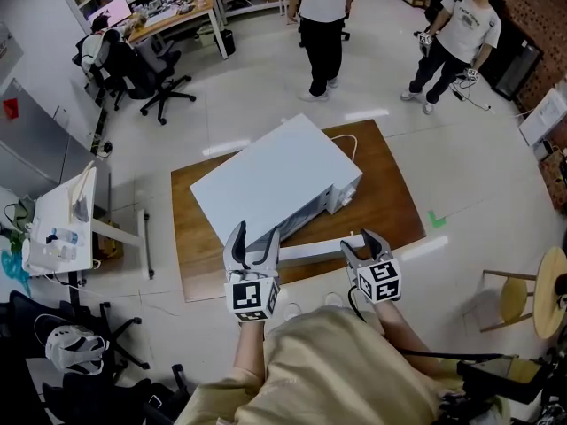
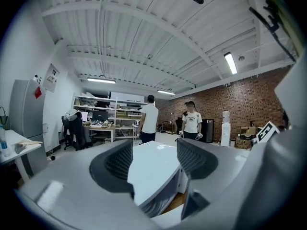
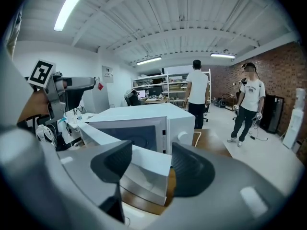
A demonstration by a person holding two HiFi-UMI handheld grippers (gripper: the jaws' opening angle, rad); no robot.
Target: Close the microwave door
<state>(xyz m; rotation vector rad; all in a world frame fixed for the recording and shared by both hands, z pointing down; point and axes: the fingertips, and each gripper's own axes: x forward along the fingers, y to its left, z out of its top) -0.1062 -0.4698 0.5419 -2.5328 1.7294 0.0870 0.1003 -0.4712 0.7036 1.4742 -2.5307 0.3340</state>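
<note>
A boxy white microwave (image 1: 275, 180) sits on a brown wooden board (image 1: 390, 193) laid on a pale, glossy floor. Its flat white door (image 1: 310, 251) is swung out toward the person holding two grey grippers. The left gripper (image 1: 254, 240), its curved, ribbed jaws wide apart with nothing clamped, hangs near the door's hinged end. The right gripper (image 1: 363, 244) sits at the door's free end with its jaws narrowly parted. The door's top edge shows in the gap, though whether the pads touch it cannot be made out. Each gripper carries one cube faced with black-and-white square markers. From the head view the microwave's front is hidden under its top. The right gripper view shows one round knob (image 3: 183, 137) beside the dark opening. Two people (image 1: 323, 25) in white shirts and dark trousers stand beyond the board, the nearer one cut off at the shoulders by the frame's edge.
</note>
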